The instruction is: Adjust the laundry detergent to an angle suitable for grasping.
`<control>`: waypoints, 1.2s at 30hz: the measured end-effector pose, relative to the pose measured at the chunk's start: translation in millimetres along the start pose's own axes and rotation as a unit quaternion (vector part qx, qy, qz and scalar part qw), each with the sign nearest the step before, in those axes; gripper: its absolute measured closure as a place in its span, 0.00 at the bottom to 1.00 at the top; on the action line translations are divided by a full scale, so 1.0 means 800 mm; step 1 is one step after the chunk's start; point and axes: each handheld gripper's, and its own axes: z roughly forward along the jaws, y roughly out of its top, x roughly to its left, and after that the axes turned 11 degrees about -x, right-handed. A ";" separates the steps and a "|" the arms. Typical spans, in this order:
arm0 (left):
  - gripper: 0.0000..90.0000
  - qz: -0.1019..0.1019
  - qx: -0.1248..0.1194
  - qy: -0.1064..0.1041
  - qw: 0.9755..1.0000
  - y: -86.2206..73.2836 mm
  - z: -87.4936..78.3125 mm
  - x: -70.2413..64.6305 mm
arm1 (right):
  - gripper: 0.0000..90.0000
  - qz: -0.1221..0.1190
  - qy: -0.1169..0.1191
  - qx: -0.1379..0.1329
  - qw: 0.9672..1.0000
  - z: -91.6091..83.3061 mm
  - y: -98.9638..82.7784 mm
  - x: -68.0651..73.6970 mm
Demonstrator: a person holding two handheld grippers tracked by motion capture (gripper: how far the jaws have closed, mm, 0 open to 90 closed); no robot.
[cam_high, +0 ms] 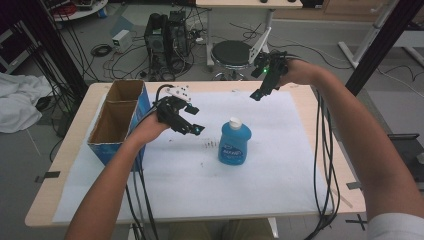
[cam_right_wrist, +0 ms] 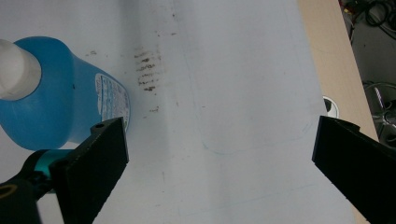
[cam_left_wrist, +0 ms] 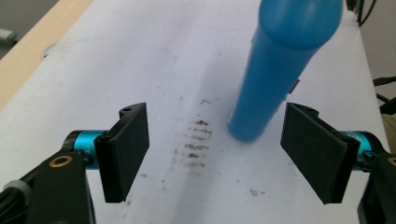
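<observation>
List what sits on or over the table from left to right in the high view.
Cardboard box → left gripper → blue bottle → right gripper.

Both forearms are bare, and a white short sleeve [cam_high: 395, 227] shows at the person's right shoulder. The left gripper [cam_high: 195, 127] is a black frame with a white block on top, turquoise cylinders behind its flat, square black fingers [cam_left_wrist: 128, 149], a brass-coloured ring on its body, and black cables trailing from it. The right gripper [cam_high: 259, 94] is also black, with a small green light on its body, broad flat black fingers [cam_right_wrist: 98, 163] on a turquoise mount, and a bundle of black cables hanging from it.
</observation>
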 end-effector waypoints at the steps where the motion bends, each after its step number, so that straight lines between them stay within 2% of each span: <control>1: 0.26 0.002 0.006 0.002 1.000 0.003 -0.001 0.001 | 0.03 0.000 0.000 0.000 1.000 0.000 0.000 0.000; 2: 0.13 0.001 0.008 0.005 1.000 0.006 -0.001 0.002 | 0.03 -0.003 0.000 -0.002 1.000 0.000 0.000 0.000; 5: 0.13 0.013 0.025 0.017 0.999 0.014 -0.002 0.003 | 0.03 -0.003 -0.001 -0.002 1.000 -0.002 -0.001 0.000; 6: 0.13 0.006 0.028 0.036 0.999 0.017 -0.001 0.002 | 0.03 -0.003 -0.001 -0.002 1.000 -0.002 -0.001 0.000; 7: 0.07 0.006 0.040 0.053 0.998 0.021 0.000 0.004 | 0.03 -0.003 -0.002 -0.003 1.000 -0.002 -0.001 0.000; 11: 0.07 0.003 0.054 0.060 0.997 0.027 0.000 0.005 | 0.03 -0.004 -0.002 -0.004 1.000 -0.003 0.000 0.001; 13: 0.07 0.020 0.079 0.056 0.995 0.032 -0.002 0.007 | 0.03 -0.004 -0.002 -0.004 1.000 -0.003 0.000 0.002; 14: 0.07 0.017 0.096 0.055 0.994 0.035 -0.002 0.010 | 0.03 -0.004 -0.002 -0.004 1.000 -0.003 0.000 0.002; 15: 0.07 0.017 0.096 0.055 0.994 0.035 -0.002 0.010 | 0.03 -0.004 -0.002 -0.004 1.000 -0.003 0.000 0.002; 17: 0.07 0.015 0.115 0.051 0.992 0.039 0.000 0.012 | 0.03 -0.004 -0.002 -0.005 1.000 -0.003 0.000 0.002; 19: 0.07 0.035 0.155 0.036 0.987 0.049 0.005 0.012 | 0.03 -0.006 -0.003 -0.003 1.000 -0.003 0.000 0.002; 20: 0.07 0.035 0.155 0.036 0.987 0.049 0.005 0.012 | 0.03 -0.006 -0.003 -0.003 1.000 -0.003 0.000 0.002; 21: 0.07 0.053 0.187 0.022 0.981 0.057 0.006 0.015 | 0.03 -0.005 -0.003 -0.003 1.000 -0.003 0.001 0.003; 22: 0.07 0.053 0.187 0.022 0.981 0.057 0.006 0.015 | 0.03 -0.005 -0.003 -0.003 1.000 -0.003 0.001 0.002; 24: 0.07 0.062 0.215 0.008 0.975 0.066 0.006 0.018 | 0.03 -0.003 -0.005 -0.003 1.000 -0.003 0.001 0.003; 25: 0.07 0.056 0.229 0.001 0.972 0.071 0.007 0.020 | 0.03 -0.006 -0.003 -0.003 1.000 -0.002 0.001 0.002; 26: 0.07 0.059 0.237 -0.003 0.970 0.074 0.007 0.022 | 0.03 -0.006 -0.002 -0.001 1.000 -0.002 0.001 0.002; 28: 0.07 0.060 0.237 -0.004 0.970 0.076 0.007 0.023 | 0.03 -0.007 -0.002 -0.002 1.000 -0.001 0.002 0.002; 30: 0.07 0.054 0.228 0.001 0.972 0.082 0.006 0.027 | 0.03 -0.008 -0.001 -0.002 1.000 0.000 0.002 0.002; 35: 0.07 0.057 0.224 0.000 0.973 0.087 0.006 0.031 | 0.03 -0.008 -0.001 0.001 1.000 0.002 0.003 0.002; 36: 0.07 0.056 0.219 0.004 0.974 0.087 0.007 0.030 | 0.03 -0.007 -0.001 0.001 1.000 0.002 0.003 0.002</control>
